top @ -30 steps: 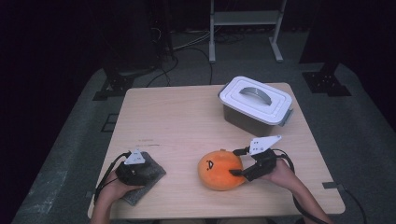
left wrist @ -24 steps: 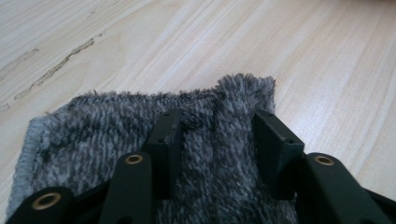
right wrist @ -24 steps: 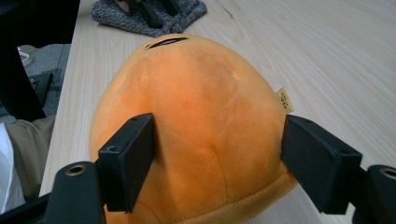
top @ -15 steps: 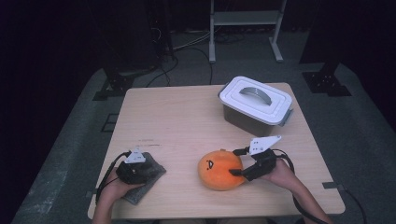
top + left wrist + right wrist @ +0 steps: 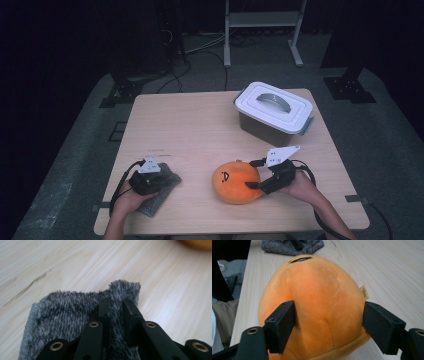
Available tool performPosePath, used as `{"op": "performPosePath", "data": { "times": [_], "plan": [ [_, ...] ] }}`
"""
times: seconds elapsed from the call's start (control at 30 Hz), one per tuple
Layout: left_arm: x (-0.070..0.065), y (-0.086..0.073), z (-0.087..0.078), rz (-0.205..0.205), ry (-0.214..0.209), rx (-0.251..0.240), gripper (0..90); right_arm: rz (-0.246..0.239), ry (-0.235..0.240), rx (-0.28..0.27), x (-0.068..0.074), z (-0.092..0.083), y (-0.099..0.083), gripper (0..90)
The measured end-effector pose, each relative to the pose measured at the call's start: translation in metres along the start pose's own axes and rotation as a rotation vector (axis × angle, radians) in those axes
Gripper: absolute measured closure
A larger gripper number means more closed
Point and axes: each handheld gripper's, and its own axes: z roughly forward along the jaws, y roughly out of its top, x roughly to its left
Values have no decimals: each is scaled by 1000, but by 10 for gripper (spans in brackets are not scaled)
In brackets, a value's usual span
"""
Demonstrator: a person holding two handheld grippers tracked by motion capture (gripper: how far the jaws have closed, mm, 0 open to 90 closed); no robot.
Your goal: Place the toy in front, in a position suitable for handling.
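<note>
A grey fuzzy cloth (image 5: 169,180) (image 5: 67,310) lies at the table's front left. My left gripper (image 5: 159,181) (image 5: 117,302) rests on it, and its jaws have just been closing. They now pinch a raised fold of the cloth near its corner. An orange round plush (image 5: 231,182) (image 5: 319,285) with a small face sits at the front middle. My right gripper (image 5: 251,174) (image 5: 328,312) comes at it from the right, one jaw on each side, and the pads press into the plush. The cloth (image 5: 292,247) lies beyond the plush in the right gripper view.
A grey box with a white handled lid (image 5: 272,107) stands shut at the back right of the wooden table (image 5: 200,130). Dark floor, cables and a metal stand's legs (image 5: 260,35) lie beyond the far edge.
</note>
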Motion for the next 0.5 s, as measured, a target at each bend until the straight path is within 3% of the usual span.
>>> {"op": "performPosePath", "data": {
  "times": [0.03,0.1,0.13,0.2,0.23,0.33,0.43,0.5],
  "plan": [
    [0,0,0,0,0,0,786,0,0,0,0,0,0,251],
    [-4,7,-3,-9,-35,-63,785,-8,0,19,1,1,1,254],
    [-9,16,-4,-3,-75,-119,784,-17,0,30,2,2,2,255],
    [-12,21,-4,6,-90,-139,784,-18,1,32,2,2,2,255],
    [-20,32,-4,37,-122,-162,783,-16,2,36,2,2,2,256],
    [-28,44,-2,64,-159,-187,781,-26,2,43,3,3,2,258],
    [-45,69,7,112,-238,-230,779,-31,2,48,4,6,4,258],
    [-49,76,10,133,-254,-234,777,-32,1,49,5,7,4,259]
  ]
}}
